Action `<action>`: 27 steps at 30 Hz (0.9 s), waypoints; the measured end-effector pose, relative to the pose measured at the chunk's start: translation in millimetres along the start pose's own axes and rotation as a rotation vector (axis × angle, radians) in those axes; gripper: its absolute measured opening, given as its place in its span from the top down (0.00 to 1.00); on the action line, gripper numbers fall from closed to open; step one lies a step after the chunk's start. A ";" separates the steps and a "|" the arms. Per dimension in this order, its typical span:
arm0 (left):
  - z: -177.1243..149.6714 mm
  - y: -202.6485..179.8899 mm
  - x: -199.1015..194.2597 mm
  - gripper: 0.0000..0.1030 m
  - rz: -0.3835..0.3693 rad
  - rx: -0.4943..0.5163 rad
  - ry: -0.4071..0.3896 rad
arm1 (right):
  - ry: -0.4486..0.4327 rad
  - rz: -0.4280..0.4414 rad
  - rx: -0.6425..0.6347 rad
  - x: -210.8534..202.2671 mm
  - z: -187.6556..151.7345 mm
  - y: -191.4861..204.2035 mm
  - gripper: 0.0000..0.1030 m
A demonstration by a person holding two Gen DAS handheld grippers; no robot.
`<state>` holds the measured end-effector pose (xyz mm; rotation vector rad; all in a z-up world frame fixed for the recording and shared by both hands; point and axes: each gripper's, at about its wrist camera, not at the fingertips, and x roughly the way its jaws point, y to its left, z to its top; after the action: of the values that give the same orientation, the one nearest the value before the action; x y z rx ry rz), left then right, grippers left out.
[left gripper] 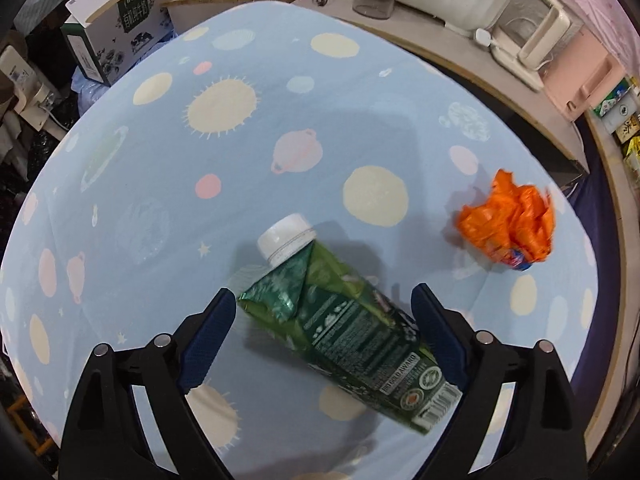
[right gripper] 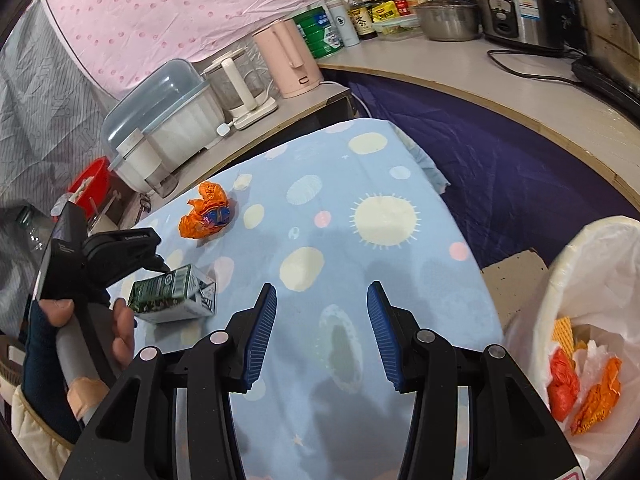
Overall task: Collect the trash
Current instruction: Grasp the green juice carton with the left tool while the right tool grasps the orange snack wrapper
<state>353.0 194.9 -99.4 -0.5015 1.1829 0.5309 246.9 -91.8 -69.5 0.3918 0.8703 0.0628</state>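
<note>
carton: green drink carton (left gripper: 352, 332), white cap, creased, lying on its side near the bench's left edge;
wrapper: crumpled orange wrapper (left gripper: 508, 222), near the far edge

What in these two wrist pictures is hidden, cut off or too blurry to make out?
- Green carton: in the left wrist view, its small print is blurred; in the right wrist view, the left gripper hides its cap end.
- Trash bin: in the right wrist view, the picture's edge cuts it off, so only some of its contents show.
- Orange wrapper: its printing is crumpled and unreadable in both views.
- Left gripper's contact with the carton: unclear in either view.
</note>
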 end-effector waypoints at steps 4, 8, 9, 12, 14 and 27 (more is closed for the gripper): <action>-7.6 17.5 4.4 0.17 -0.012 0.030 0.019 | 0.009 0.014 -0.026 9.6 2.8 11.6 0.55; -18.6 40.4 7.3 0.20 -0.039 0.070 0.051 | 0.016 0.034 -0.037 14.9 0.2 22.6 0.55; -22.3 46.2 7.0 0.21 -0.046 0.081 0.050 | 0.019 0.039 -0.043 16.4 -1.1 26.4 0.55; -30.0 56.2 0.3 0.32 -0.062 0.135 0.028 | 0.031 0.051 -0.061 21.4 -3.9 37.3 0.55; -33.5 63.6 -3.7 0.38 -0.089 0.152 0.032 | 0.041 0.066 -0.068 26.4 -4.0 44.2 0.55; -24.2 88.9 -8.0 0.48 -0.149 0.193 -0.002 | 0.086 0.129 -0.099 103.6 39.4 103.3 0.54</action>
<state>277.4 247.7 -107.0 -0.4192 1.1713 0.2863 354.5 13.7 -85.4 0.3539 0.9225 0.2426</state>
